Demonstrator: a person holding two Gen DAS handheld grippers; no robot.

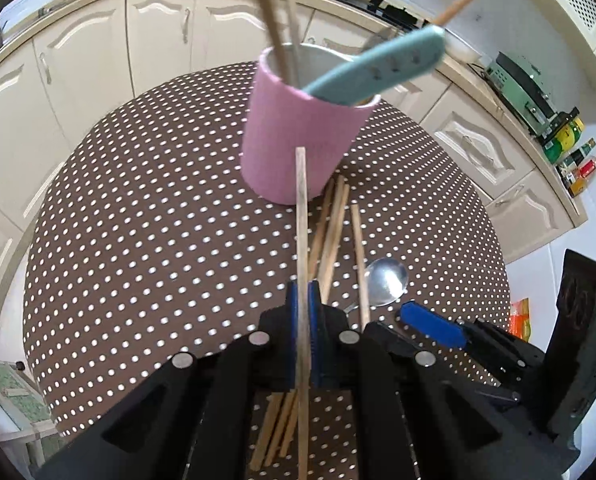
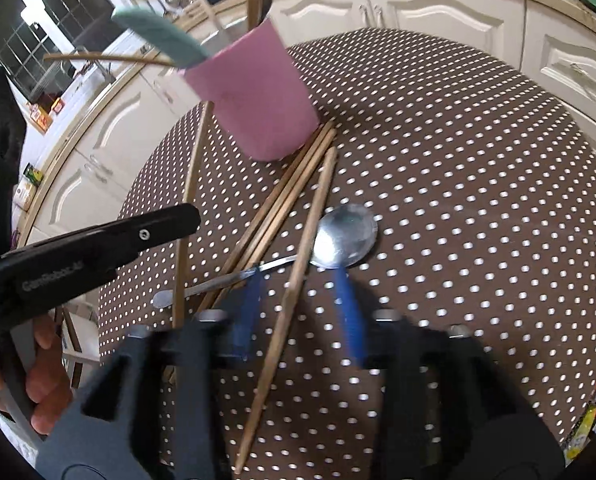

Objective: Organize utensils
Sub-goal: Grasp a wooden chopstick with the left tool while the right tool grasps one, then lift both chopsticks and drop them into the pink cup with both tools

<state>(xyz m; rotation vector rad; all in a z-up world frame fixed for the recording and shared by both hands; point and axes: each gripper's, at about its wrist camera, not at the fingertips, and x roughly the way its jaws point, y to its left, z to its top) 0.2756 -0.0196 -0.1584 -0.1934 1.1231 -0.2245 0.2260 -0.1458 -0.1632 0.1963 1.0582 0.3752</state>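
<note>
Kitchen, cream cabinets (image 1: 157, 32) around a polka-dot table (image 1: 137, 220). Pink cup (image 1: 298, 136) stands upright holding chopsticks and a teal-handled utensil (image 1: 378, 68). Left gripper (image 1: 304, 304) is clamped on one chopstick (image 1: 301, 216), long axis pointing up toward the cup. Right gripper (image 2: 298, 312) is partway open, straddling a loose chopstick (image 2: 293, 296) lying diagonally, nothing held. Spoon (image 2: 344, 236) lies just beside it, handle crossing under a chopstick bundle (image 2: 281, 200) whose far ends reach the cup's base.

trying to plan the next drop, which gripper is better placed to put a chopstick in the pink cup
Left. The left gripper is already shut on a chopstick that points toward the pink cup. The right gripper is open, holding nothing, over a loose chopstick lying on the table.
</note>
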